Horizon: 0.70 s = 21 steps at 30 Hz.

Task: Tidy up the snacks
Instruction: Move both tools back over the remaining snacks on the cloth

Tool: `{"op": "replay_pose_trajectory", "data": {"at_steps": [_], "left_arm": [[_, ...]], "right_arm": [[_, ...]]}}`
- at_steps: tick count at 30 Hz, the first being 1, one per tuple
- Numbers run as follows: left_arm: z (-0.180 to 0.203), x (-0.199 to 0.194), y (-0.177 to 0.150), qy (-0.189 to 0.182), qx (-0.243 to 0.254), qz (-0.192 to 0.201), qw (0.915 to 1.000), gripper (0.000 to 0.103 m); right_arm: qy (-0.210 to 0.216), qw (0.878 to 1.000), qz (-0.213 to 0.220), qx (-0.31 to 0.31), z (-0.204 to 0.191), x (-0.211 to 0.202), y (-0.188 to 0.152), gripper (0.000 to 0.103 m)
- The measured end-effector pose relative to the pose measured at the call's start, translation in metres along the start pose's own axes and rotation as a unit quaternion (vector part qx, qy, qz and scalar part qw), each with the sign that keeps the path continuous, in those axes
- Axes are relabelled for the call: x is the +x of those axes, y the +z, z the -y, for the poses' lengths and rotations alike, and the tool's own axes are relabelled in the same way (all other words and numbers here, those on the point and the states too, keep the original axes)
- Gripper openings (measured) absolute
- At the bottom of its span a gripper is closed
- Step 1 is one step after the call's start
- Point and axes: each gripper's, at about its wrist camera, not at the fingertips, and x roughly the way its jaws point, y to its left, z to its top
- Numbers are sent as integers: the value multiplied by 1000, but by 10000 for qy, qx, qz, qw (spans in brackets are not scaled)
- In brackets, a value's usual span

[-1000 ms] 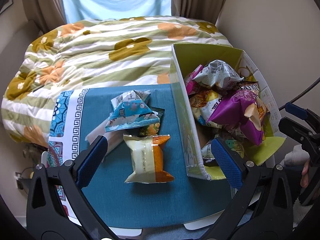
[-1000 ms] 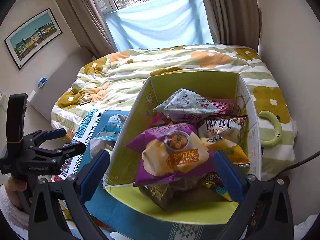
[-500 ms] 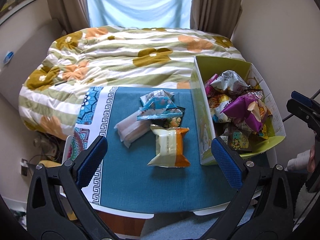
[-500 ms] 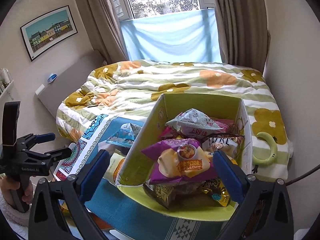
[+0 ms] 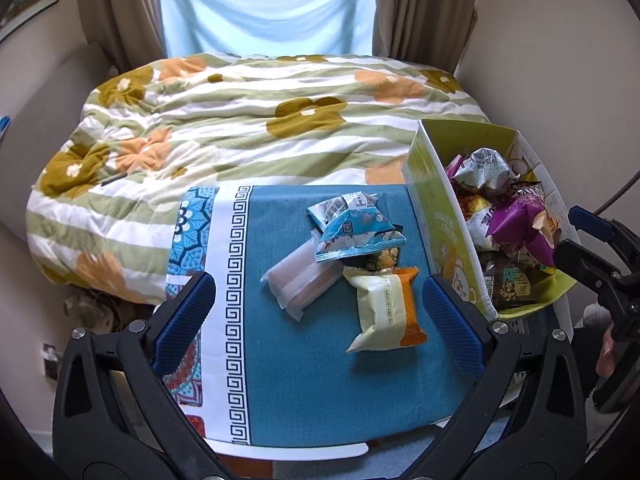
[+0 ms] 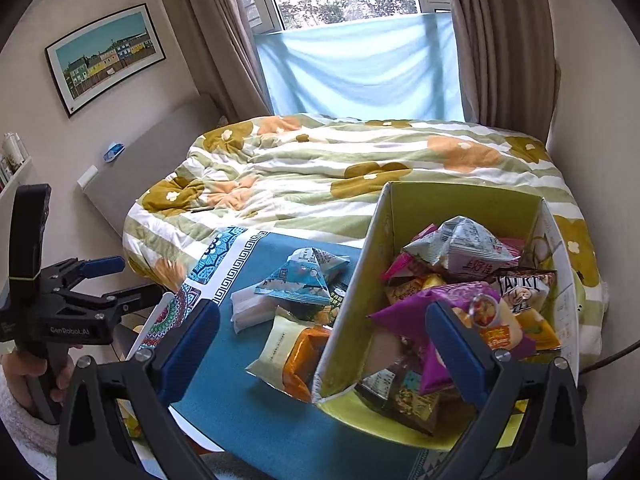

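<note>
On the teal mat (image 5: 304,368) lie loose snacks: a cream-and-orange packet (image 5: 386,308), a pale pink packet (image 5: 298,280), a blue triangular packet (image 5: 358,232) and a dark packet (image 5: 380,258) partly under it. A yellow-green box (image 5: 436,216) at the right holds several snack bags, a purple one (image 6: 436,308) on top. My left gripper (image 5: 316,320) hangs open above the mat, empty. My right gripper (image 6: 322,344) is open over the box's near corner, empty. Each gripper shows in the other's view: left gripper (image 6: 108,280), right gripper (image 5: 584,236).
The mat covers a small table (image 5: 304,450) at the foot of a bed with a flowered quilt (image 5: 248,112). Behind are curtains and a window with a blue cloth (image 6: 360,68). A wall stands close on the right. A person's hand (image 6: 28,376) holds the left gripper.
Both grippers have pulled back and up from the table, so mat, snacks and box look smaller and more of the bed and room shows. Both stay open; the snacks have not moved.
</note>
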Motion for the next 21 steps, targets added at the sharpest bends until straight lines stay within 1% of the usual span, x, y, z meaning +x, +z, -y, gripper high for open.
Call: {"op": "replay_pose_trajectory", "data": {"at_steps": [5, 8, 12, 16, 18, 21], "left_arm": [[-20, 26, 35, -462, 563, -136, 9973, 102], [-26, 48, 53, -727, 838, -287, 9934, 102], [-28, 83, 73, -993, 1103, -514, 9876, 102], [-18, 121, 87, -1137, 1303, -754, 9820, 102], [-11, 142, 91, -1201, 1329, -884, 9798, 102], [0, 176, 93, -1193, 1335, -1103, 9776, 102]], "right_arm": [[-375, 9982, -56, 463, -26, 21, -3, 103], [-649, 9952, -101, 724, -41, 37, -7, 103], [-946, 9896, -128, 1076, -62, 56, -13, 103], [-1158, 9834, -195, 1384, -78, 74, -23, 103], [-1311, 9810, -243, 1413, -86, 83, -27, 103], [-1507, 9774, -361, 1438, -94, 101, -35, 103]]}}
